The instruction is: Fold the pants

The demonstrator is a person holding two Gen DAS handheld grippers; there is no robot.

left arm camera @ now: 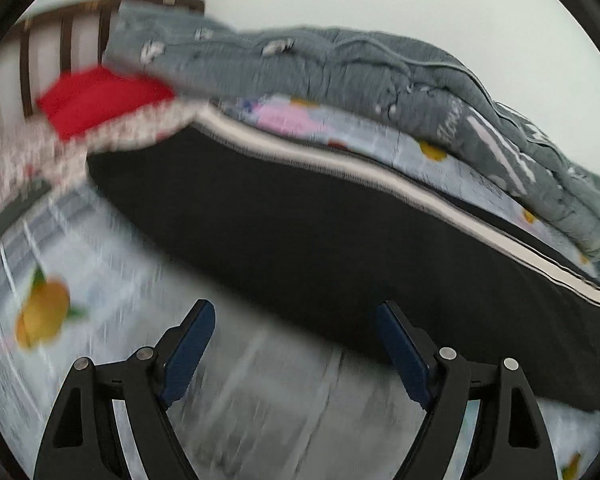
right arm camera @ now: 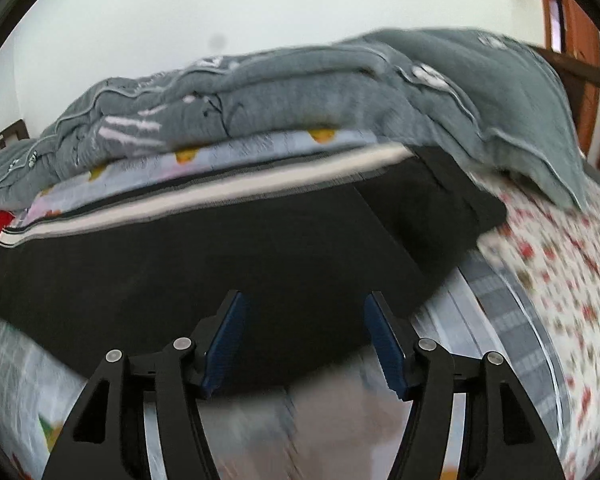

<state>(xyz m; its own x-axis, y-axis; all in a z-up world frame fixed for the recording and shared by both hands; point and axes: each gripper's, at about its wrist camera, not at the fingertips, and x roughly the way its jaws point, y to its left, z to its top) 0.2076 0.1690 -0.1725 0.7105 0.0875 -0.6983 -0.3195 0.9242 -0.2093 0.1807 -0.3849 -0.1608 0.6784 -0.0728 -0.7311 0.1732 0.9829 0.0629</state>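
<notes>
Fruit-print bed (left arm camera: 260, 400) under black pants (left arm camera: 300, 240), grey quilt (left arm camera: 340, 68)

Left tongs (left arm camera: 294, 322) spread wide, blue pads (left arm camera: 192, 354) well apart, nothing between them, angled downward. Right tongs (right arm camera: 304, 314) parted somewhat less, blue pads (right arm camera: 384, 344) clear of any contact, nothing gripped, likewise tilted down. Black linkage arms of both pairs splayed outward at the lower edge of each view.

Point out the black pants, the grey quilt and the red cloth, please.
Pants (left arm camera: 300, 240): left wrist view, middle of the black fabric.
Quilt (right arm camera: 300, 92): right wrist view, middle of its folded bulk behind the pants.
Red cloth (left arm camera: 96, 100): left wrist view, centre of the red patch, blurred.
</notes>
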